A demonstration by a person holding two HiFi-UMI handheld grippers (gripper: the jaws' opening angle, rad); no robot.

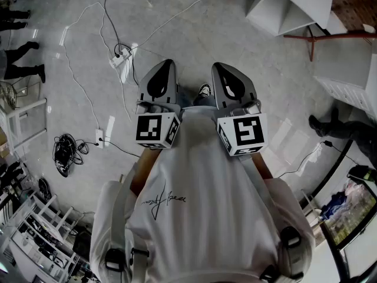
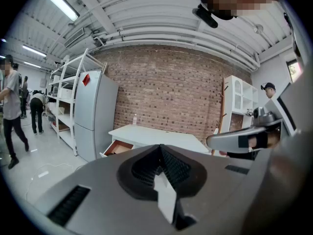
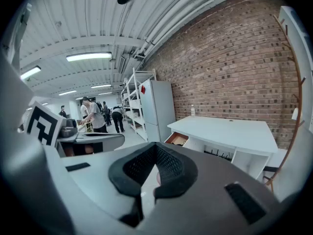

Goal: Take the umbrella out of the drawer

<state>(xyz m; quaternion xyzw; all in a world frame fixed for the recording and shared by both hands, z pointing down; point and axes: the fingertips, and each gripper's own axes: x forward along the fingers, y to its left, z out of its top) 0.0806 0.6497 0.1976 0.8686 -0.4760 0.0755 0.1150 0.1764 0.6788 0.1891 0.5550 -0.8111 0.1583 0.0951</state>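
My left gripper (image 1: 161, 79) and my right gripper (image 1: 232, 79) are held side by side in front of the person's white shirt, above the grey floor. Both are shut with nothing between their jaws. Across the room in the left gripper view stands a white desk (image 2: 161, 135), and its drawer (image 2: 117, 147) is pulled open on the left side. My left gripper (image 2: 160, 153) points towards that desk. From the right gripper view, my right gripper (image 3: 155, 147) faces the same desk (image 3: 230, 129) and open drawer (image 3: 177, 139). No umbrella shows in any view.
A grey fridge (image 2: 96, 115) and white shelving (image 2: 66, 94) stand left of the desk, against a brick wall. A bottle (image 3: 192, 110) stands on the desk. People (image 3: 93, 114) move about at the far left. Cables and a power strip (image 1: 119, 56) lie on the floor.
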